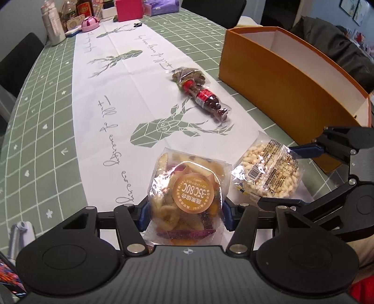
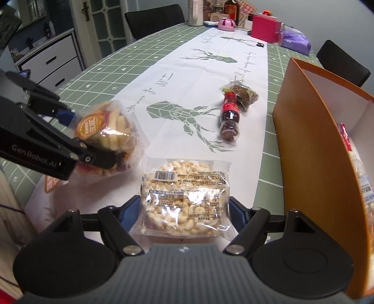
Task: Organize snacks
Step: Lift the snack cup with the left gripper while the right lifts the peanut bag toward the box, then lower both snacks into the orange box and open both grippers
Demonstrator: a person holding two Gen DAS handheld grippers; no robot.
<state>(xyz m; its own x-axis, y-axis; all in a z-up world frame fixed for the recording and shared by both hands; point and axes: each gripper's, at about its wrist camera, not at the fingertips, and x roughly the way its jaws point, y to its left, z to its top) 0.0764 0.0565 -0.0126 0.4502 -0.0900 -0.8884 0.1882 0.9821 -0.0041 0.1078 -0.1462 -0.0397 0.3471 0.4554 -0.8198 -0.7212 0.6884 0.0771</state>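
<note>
L gripper (image 1: 184,216) clamped on fruit-chip bag (image 1: 187,194) near table runner (image 1: 98,98) edge, R gripper (image 2: 184,210) clamped on puffed-rice pack (image 2: 184,196) beside it, orange box (image 1: 280,77) to right w/ packs inside, candy bottle (image 1: 208,100) mid-runner.

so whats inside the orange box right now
In the right wrist view, the orange box holds at least one packaged snack with a red label against its white inner wall. The tall near wall hides the rest of the floor.

Home dining room, tableclothed table (image 1: 46,112), black chairs (image 2: 154,18), drawer cabinet (image 2: 49,60)
</note>
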